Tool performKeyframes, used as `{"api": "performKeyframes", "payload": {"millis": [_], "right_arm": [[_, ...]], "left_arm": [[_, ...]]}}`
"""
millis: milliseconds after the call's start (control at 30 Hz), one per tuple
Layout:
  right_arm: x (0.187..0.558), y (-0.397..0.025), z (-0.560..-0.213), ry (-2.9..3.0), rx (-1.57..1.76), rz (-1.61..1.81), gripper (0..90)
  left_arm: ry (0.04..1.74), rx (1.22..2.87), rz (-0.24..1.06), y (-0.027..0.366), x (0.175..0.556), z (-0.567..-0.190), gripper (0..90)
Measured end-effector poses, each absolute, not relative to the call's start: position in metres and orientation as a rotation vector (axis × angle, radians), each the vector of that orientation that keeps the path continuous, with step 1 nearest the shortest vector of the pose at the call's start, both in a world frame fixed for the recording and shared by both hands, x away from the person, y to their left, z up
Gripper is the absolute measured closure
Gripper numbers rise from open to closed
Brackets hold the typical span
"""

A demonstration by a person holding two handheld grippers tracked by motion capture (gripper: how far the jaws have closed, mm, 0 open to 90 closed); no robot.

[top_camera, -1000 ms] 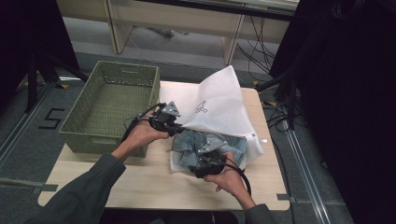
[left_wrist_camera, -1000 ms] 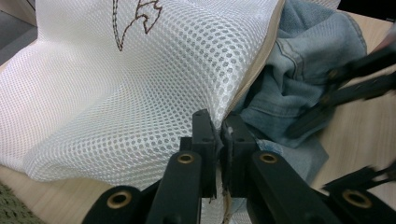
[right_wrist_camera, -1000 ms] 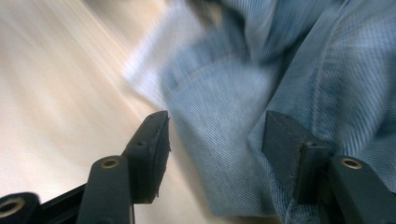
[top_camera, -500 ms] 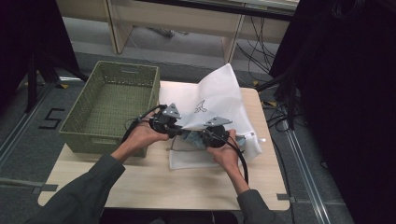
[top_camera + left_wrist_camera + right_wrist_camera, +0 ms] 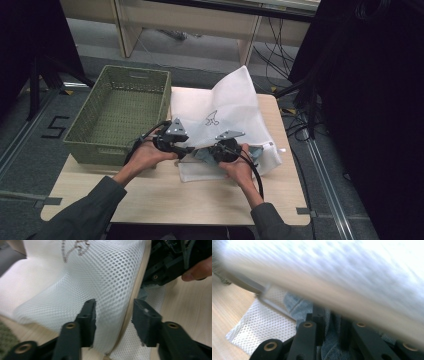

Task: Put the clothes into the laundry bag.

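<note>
Bag: white mesh laundry bag (image 5: 227, 107) with fine honeycomb holes, a beige hem band and a small dark printed mark; soft, crumpled, upper flap lifted into a peak, lower layer flat on the table.
Bag position: directly ahead of the left gripper's fingers (image 5: 87, 315); the hem band runs through the gap between them, mesh bulging against the inner face of the left-hand finger.
Left gripper (image 5: 113, 323): black, two blunt padded fingers, parted with the flap's edge between them; neither pad visibly presses on the cloth, so released, not clamped.
Garment: faded blue denim garment (image 5: 329, 345), woven and creased, tucked under the lifted mesh flap at the bag's mouth; it lies between and just past the right gripper's fingers (image 5: 308, 336).
Right gripper (image 5: 328, 333): black linked fingers close together with denim bunched in the narrow gap; looks clenched on the garment; view blurred above by the mesh flap.
Hands: left hand (image 5: 145, 154) and right hand (image 5: 239, 165) each wrap a gripper body, grey three-cornered plates on top.
Basket: olive-green rectangular plastic basket (image 5: 120, 112) with lattice walls, just behind the left gripper, away from its fingers.
Table: pale wooden tabletop (image 5: 200, 192), smooth, under the bag.
</note>
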State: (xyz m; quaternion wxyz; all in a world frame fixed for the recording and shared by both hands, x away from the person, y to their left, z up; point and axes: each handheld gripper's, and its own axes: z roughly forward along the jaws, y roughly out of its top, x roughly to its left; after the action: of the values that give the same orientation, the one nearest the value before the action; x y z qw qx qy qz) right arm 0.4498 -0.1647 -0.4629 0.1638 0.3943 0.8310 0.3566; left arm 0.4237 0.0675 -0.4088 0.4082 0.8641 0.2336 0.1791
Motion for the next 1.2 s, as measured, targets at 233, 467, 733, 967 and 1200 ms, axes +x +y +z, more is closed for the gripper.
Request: {"api": "performKeyframes", "payload": {"millis": [233, 467, 733, 967, 1200], "right_arm": [[0.450, -0.167, -0.461, 2.357, 1.117, 1.024, 81.7], [0.448, -0.167, -0.459, 2.352, 1.117, 1.034, 81.6], [0.446, -0.170, -0.454, 2.366, 1.124, 1.048, 83.7], [0.438, -0.168, -0.452, 2.398, 1.096, 1.042, 85.0], [0.425, -0.152, -0.464, 2.457, 1.006, 0.953, 86.6]], "left_arm": [[0.557, 2.201, 0.393, 0.065, 0.389, -0.437, 45.1], [0.597, 2.293, 0.322, 0.039, 0.398, -0.483, 43.7], [0.663, 2.302, 0.268, 0.029, 0.410, -0.509, 56.0], [0.622, 2.362, 0.257, 0.037, 0.400, -0.505, 83.1], [0.552, 2.460, 0.178, 0.057, 0.380, -0.498, 84.6]]}}
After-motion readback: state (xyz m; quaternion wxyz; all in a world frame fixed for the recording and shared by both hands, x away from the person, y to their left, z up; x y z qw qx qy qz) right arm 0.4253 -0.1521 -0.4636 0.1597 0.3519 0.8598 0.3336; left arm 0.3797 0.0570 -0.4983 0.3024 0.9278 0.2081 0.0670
